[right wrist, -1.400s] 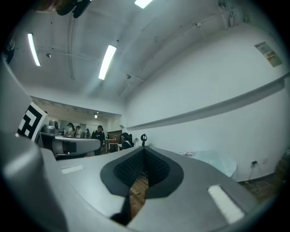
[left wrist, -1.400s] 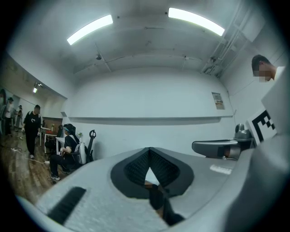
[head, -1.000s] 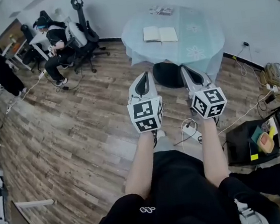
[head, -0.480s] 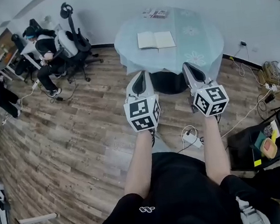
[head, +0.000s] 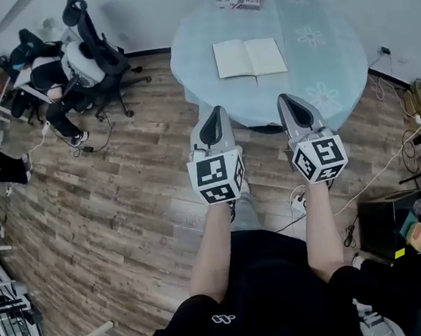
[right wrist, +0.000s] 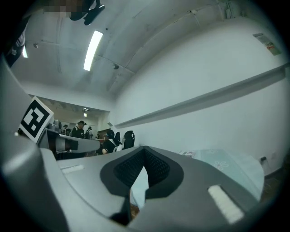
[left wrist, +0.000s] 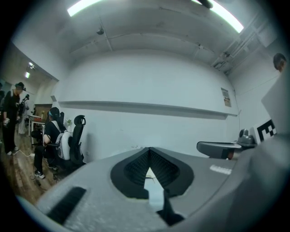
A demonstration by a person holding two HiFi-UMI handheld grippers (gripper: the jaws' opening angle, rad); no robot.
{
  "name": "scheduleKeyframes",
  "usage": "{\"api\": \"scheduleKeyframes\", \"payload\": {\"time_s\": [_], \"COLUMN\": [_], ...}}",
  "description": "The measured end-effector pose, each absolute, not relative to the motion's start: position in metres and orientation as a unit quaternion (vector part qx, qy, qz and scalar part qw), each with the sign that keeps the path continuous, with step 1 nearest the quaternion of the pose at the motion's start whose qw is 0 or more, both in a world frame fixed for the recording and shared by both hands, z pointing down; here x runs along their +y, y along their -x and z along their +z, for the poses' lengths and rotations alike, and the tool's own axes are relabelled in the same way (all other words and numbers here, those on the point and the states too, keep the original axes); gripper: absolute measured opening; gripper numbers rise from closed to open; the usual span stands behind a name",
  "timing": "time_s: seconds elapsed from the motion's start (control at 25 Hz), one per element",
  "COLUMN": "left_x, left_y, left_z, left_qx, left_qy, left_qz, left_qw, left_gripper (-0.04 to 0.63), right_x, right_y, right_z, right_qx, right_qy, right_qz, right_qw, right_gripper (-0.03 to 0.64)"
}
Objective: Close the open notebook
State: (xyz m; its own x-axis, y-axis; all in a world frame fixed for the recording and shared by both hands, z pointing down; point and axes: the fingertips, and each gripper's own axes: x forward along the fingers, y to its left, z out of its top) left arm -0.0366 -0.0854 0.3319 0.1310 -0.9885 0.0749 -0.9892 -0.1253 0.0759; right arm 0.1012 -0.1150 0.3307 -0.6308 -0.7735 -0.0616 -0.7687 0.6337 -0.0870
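Holding: nothing
left gripper (head: 214, 112): jaws were closed, empty
right gripper (head: 287, 99): closed too, empty
notebook (head: 250, 57): lay open, untouched

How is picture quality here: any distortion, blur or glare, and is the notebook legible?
Head view: strong fisheye bend toward the edges, even light; the open notebook on the round table is sharp, its pages too small to read. Left gripper view: dark vignette ring, bright ceiling strip light. Right gripper view: same vignette, mild glare from a ceiling lamp.
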Motion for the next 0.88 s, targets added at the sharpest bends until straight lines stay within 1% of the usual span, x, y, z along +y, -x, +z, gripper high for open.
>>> {"api": "scheduleKeyframes", "payload": {"time_s": [0.2,0.4,0.72,0.88], "left_x": [-0.177,-0.243,-0.278,-0.285], "left_y": [0.083,0.117,0.152,0.149], "left_z": [0.373,0.391,0.435,0.445], "left_qx": [-0.649,-0.647,-0.645,-0.645], "left_qy": [-0.754,-0.754,-0.744,-0.742], "left_qz": [0.038,0.046,0.041,0.040], "left_qw": [0.091,0.107,0.166,0.180], "left_gripper": [0.003,0.003,0.003,0.003], "right_x": [-0.202,-0.263,-0.294,-0.302], "right_y": [-0.051,-0.024,0.026,0.025], "right_z": [0.379,0.396,0.424,0.431], "right_qx": [0.897,0.891,0.896,0.894], "right_qy": [0.436,0.446,0.428,0.423], "right_qz": [-0.074,-0.082,-0.078,-0.063], "right_qw": [0.014,-0.024,-0.091,-0.130], "right_gripper": [0.011,0.011,0.011,0.011]}}
